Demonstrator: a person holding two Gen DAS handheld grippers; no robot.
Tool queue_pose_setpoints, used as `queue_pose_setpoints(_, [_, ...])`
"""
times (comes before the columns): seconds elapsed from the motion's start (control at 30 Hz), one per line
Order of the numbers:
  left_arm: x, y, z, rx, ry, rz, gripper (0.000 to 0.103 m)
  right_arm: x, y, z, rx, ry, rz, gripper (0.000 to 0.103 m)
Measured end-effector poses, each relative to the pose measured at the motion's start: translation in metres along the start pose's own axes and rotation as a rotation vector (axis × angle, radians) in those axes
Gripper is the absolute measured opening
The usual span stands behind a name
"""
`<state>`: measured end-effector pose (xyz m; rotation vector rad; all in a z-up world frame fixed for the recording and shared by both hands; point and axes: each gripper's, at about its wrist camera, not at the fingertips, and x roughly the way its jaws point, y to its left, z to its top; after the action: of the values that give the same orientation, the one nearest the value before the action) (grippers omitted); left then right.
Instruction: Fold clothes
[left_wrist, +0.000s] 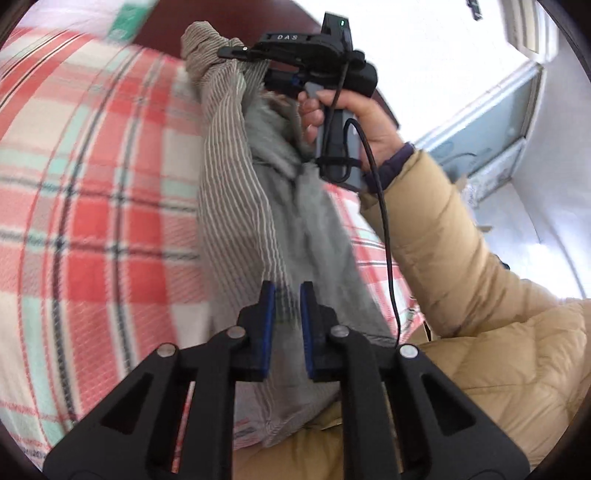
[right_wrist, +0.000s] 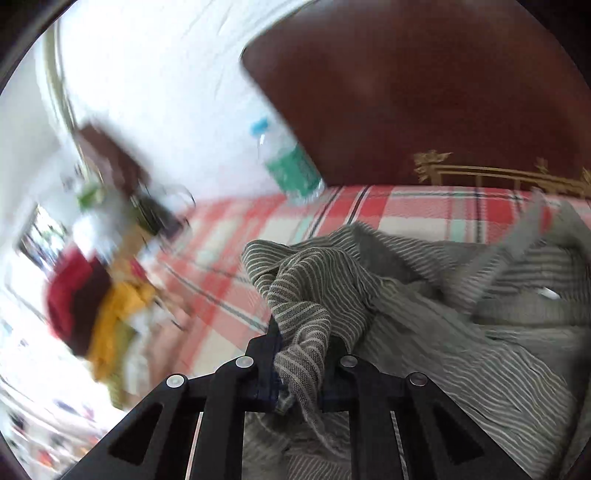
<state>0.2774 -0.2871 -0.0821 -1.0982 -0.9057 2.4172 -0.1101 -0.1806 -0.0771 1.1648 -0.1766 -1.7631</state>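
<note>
Striped garment (right_wrist: 310, 295) is pinched in my right gripper (right_wrist: 299, 369), and my left gripper (left_wrist: 287, 325) stands almost closed on its lower cloth.

One marking is legible: the white capital letters "DAS", printed on the top of the black plastic body of the right gripper (left_wrist: 236, 51), as seen from the left wrist view. The green label on the clear plastic water bottle (right_wrist: 291, 166) at the headboard edge of the bed carries print, but it is too blurred to read.
</note>
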Motion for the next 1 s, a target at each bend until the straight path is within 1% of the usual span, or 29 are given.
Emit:
queue_pose_setpoints(0.1, [0.022,-0.027,0.008,0.076,0.039,-0.046,0.015,-0.040,-0.042,-0.005,0.131,-0.091,0.089,0.013])
queue_pose_setpoints(0.13, [0.032,-0.036,0.010,0.099,0.061,-0.058,0.015,-0.052,-0.057,-0.010,0.173,-0.114,0.102,0.013])
queue_pose_setpoints(0.23, [0.071,-0.057,0.008,0.145,0.146,-0.064,0.015,-0.073,-0.101,-0.028,0.272,-0.152,0.066,0.013])
queue_pose_setpoints(0.33, [0.111,-0.063,0.000,0.156,0.246,-0.046,0.015,-0.074,-0.140,-0.046,0.372,-0.132,0.051,0.013])
queue_pose_setpoints(0.4, [0.131,-0.063,-0.007,0.153,0.299,-0.008,0.015,-0.070,-0.151,-0.051,0.386,-0.117,0.019,0.015])
queue_pose_setpoints(0.47, [0.143,-0.061,-0.014,0.146,0.340,0.036,0.015,-0.065,-0.156,-0.055,0.382,-0.101,-0.025,0.020])
queue_pose_setpoints(0.53, [0.146,-0.061,-0.017,0.141,0.349,0.046,0.015,-0.068,-0.150,-0.052,0.365,-0.100,-0.058,0.034])
queue_pose_setpoints(0.57, [0.146,-0.061,-0.018,0.140,0.348,0.044,0.015,-0.073,-0.141,-0.052,0.326,-0.108,-0.091,0.037])
queue_pose_setpoints(0.6, [0.145,-0.060,-0.018,0.138,0.345,0.044,0.015,-0.081,-0.128,-0.049,0.262,-0.128,-0.136,0.042])
queue_pose_setpoints(0.63, [0.144,-0.060,-0.017,0.134,0.340,0.046,0.015,-0.088,-0.116,-0.046,0.203,-0.148,-0.187,0.045])
queue_pose_setpoints(0.67, [0.146,-0.058,-0.017,0.129,0.338,0.046,0.015,-0.097,-0.102,-0.043,0.130,-0.173,-0.250,0.046])
queue_pose_setpoints(0.73, [0.152,-0.054,-0.018,0.114,0.343,0.045,0.015,-0.111,-0.069,-0.037,-0.026,-0.237,-0.337,0.046])
queue_pose_setpoints(0.83, [0.159,-0.052,-0.018,0.110,0.355,0.044,0.015,-0.107,-0.020,-0.028,-0.237,-0.243,-0.326,0.046])
queue_pose_setpoints(0.9, [0.164,-0.051,-0.018,0.105,0.361,0.042,0.015,-0.086,0.006,-0.022,-0.350,-0.220,-0.313,0.046])
queue_pose_setpoints(0.93, [0.166,-0.051,-0.018,0.102,0.362,0.041,0.015,-0.075,0.012,-0.018,-0.383,-0.195,-0.304,0.046])
queue_pose_setpoints(0.97, [0.167,-0.051,-0.018,0.100,0.361,0.042,0.015,-0.057,0.021,-0.012,-0.416,-0.140,-0.267,0.046])
queue_pose_setpoints(1.0, [0.167,-0.051,-0.018,0.099,0.360,0.042,0.015,-0.037,0.031,-0.006,-0.434,-0.083,-0.235,0.042])
